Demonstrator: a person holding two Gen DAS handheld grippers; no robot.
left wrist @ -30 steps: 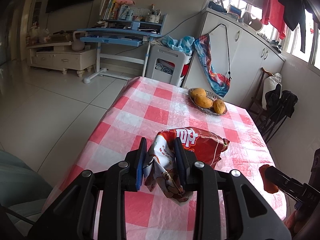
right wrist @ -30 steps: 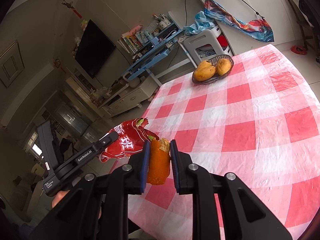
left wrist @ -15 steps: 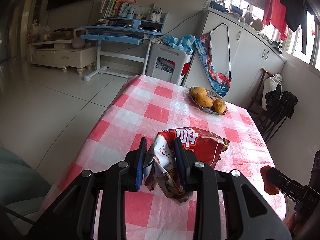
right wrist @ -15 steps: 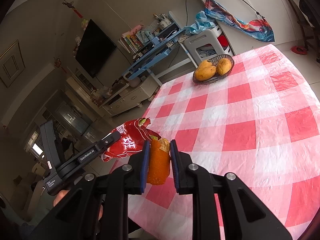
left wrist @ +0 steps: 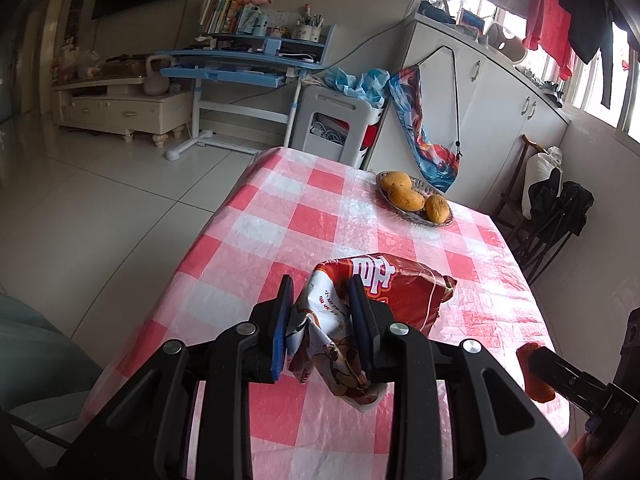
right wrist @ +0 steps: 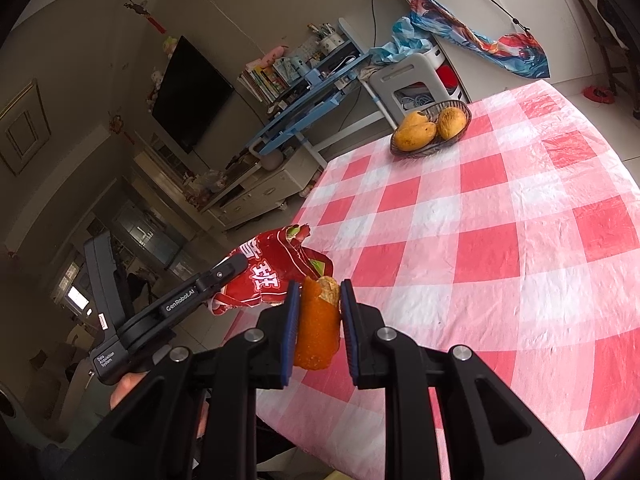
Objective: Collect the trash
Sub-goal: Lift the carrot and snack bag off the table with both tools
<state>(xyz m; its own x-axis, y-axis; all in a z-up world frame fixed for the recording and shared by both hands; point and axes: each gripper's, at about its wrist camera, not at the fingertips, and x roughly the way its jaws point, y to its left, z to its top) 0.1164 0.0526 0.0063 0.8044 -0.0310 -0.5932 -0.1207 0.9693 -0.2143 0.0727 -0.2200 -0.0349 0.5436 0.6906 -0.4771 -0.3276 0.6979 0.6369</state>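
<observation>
My left gripper (left wrist: 320, 294) is shut on a crumpled red snack bag (left wrist: 384, 292) and holds it above the near end of the red-and-white checked table (left wrist: 320, 216). The bag also shows in the right wrist view (right wrist: 276, 268), held by the left gripper (right wrist: 224, 276) off the table's left edge. My right gripper (right wrist: 319, 292) is shut on an orange piece of peel (right wrist: 318, 320) with a pale torn top, held above the table's near left corner. In the left wrist view the peel (left wrist: 534, 372) shows at the lower right.
A basket of three mangoes (left wrist: 414, 198) stands at the far end of the table (right wrist: 520, 216); it also shows in the right wrist view (right wrist: 430, 128). Beyond are a blue desk (left wrist: 244, 68), a white stool (left wrist: 336, 120) and white cabinets (left wrist: 500, 104). Tiled floor lies to the left.
Both grippers keep their hold. They have drifted slightly back from the table; the bag and the peel stay in the jaws.
</observation>
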